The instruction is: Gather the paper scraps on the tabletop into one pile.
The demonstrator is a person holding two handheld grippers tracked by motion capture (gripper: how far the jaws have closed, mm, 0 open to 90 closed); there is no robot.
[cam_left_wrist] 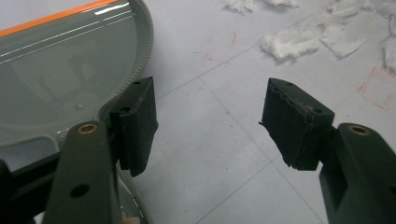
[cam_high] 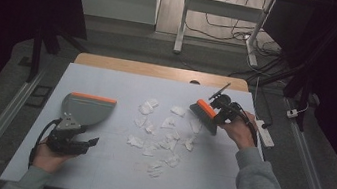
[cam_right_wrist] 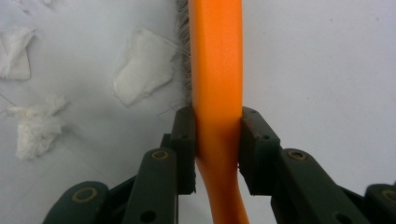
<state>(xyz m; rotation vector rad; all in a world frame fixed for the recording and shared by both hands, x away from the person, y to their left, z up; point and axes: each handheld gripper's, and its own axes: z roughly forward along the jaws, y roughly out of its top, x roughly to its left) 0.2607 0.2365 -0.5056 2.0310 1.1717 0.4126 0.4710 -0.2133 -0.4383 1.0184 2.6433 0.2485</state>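
Unmarked pale table (cam_high: 110, 166), unlabelled orange brush (cam_right_wrist: 217, 70), grey dustpan (cam_high: 84, 109), paper scraps (cam_high: 157, 136).

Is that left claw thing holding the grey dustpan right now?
No, the left gripper is open beside the dustpan, nothing between its jaws.

Overhead camera; two close gripper-mounted views

Grey dustpan (cam_high: 84, 110) with orange front edge, orange-backed brush (cam_right_wrist: 217, 70) (dark bristles), white torn paper scraps (cam_high: 160, 134), pale blue table mat (cam_high: 110, 166) with faint red marks, black gripper jaws
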